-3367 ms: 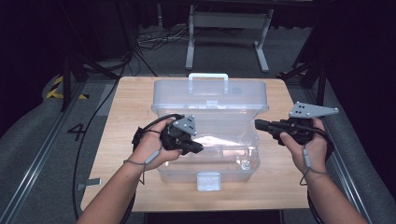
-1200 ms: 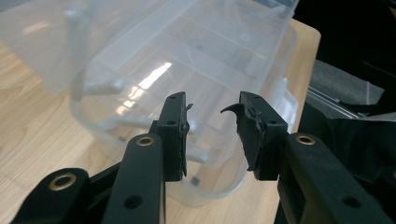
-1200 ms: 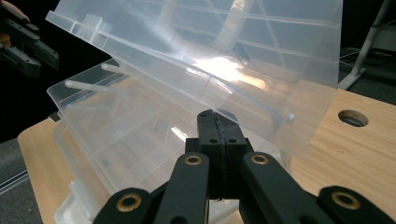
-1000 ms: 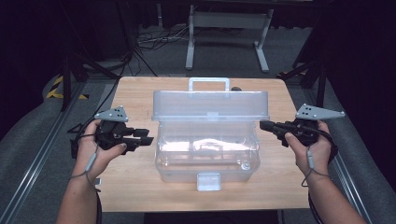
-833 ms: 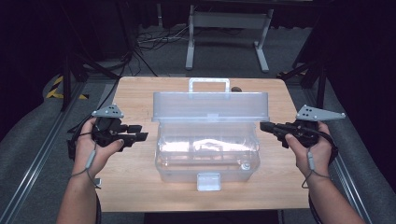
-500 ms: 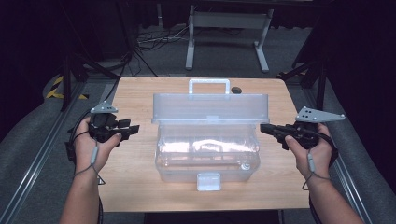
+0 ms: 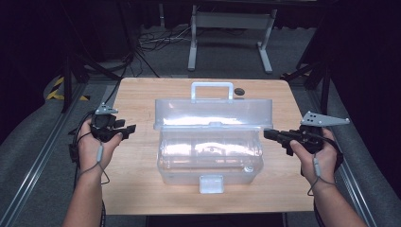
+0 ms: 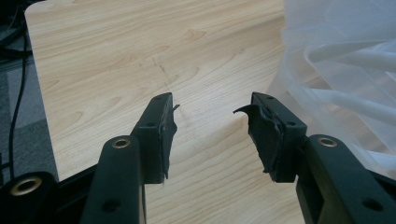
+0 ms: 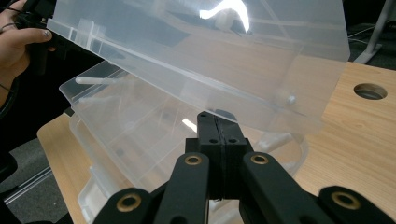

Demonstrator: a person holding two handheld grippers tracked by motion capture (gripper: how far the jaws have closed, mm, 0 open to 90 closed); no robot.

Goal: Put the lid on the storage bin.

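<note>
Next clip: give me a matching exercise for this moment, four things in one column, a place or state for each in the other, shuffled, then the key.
Things
1. left gripper
2. right gripper
3. box lid
4. round hole

Places or states
A. raised open, standing behind the box body
B. jaws pressed together, nothing between them
C. in the table top, behind the box near its handle
D. jaws apart over bare wood, nothing between them

Pairs: 1-D, 2-B, 3-A, 4-C
</note>
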